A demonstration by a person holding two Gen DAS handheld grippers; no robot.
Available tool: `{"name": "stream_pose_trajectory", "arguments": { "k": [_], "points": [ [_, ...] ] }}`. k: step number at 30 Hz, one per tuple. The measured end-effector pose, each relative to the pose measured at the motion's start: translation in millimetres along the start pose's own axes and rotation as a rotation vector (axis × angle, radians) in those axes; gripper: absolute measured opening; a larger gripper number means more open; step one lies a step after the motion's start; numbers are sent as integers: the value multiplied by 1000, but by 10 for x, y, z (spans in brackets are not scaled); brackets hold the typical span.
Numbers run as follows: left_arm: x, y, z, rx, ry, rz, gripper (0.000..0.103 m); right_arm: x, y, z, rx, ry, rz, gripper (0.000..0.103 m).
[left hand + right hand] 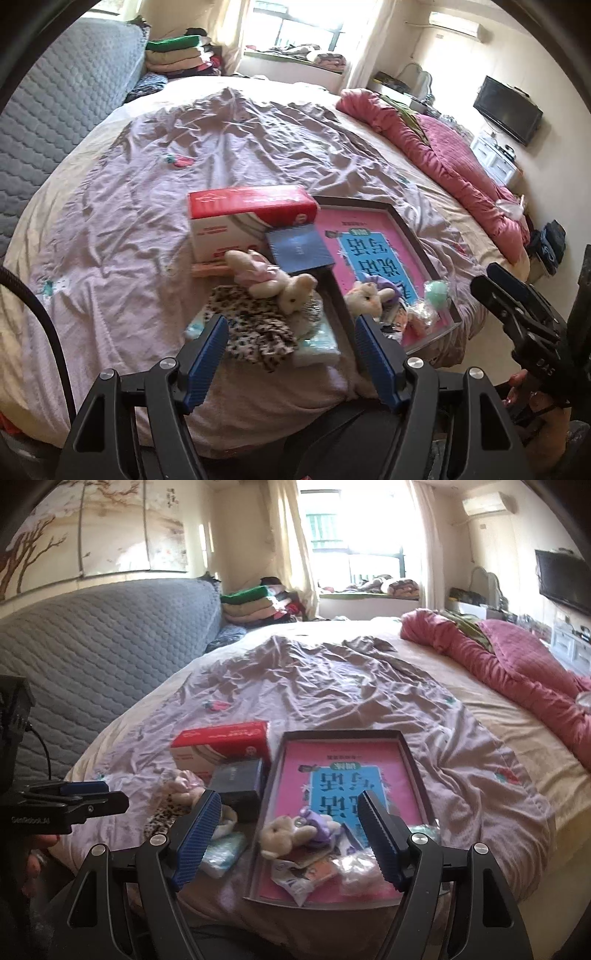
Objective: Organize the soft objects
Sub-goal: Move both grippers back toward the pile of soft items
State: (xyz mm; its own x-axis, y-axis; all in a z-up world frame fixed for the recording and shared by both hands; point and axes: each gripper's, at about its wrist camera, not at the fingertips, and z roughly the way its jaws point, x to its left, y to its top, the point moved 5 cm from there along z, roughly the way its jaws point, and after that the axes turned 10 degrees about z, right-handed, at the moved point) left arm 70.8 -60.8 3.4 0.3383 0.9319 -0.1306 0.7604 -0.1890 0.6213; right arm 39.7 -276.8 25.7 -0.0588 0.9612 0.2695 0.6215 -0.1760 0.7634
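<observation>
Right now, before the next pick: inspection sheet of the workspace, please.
Surface: bed sheet, lilac, heavily wrinkled.
Job's things: pink-dressed plush bunny lying on leopard-print cloth; purple-dressed plush bunny inside the shallow tray.
Clutter: red-and-white box, dark blue box, small plastic packets in the tray, tissue pack.
Grippers: left gripper open, empty; right gripper open, empty.
Cables: black cable at left edge of the left wrist view.
Surroundings: pink quilt, folded clothes pile, wall TV, window.
</observation>
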Motion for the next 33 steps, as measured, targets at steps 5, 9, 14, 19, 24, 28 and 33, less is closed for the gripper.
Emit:
{"name": "stream_pose_trajectory", "arguments": {
  "k": [5,9,14,19,24,28,33],
  "points": [
    [186,-19,-80,-6,54,-1,70,178,8,-9,3,21,-27,78],
    [342,-39,-123,-7,61,-28,70,316,11,-9,7,43,-46,78],
    [464,-102,-161,-4,92,-34,70,486,-6,15,11,61,-74,78],
    [547,-186,-145,10,86,-56,70,587,-40,81,30,78,-90,78],
    [566,-251,-66,26,70,-64,70,689,-126,204,57,89,-107,78],
    [539,-313,51,48,51,-61,70,735,-227,338,88,89,-129,78],
    [507,-387,237,86,11,-87,70,716,-347,517,125,83,-137,78]
  ]
}}
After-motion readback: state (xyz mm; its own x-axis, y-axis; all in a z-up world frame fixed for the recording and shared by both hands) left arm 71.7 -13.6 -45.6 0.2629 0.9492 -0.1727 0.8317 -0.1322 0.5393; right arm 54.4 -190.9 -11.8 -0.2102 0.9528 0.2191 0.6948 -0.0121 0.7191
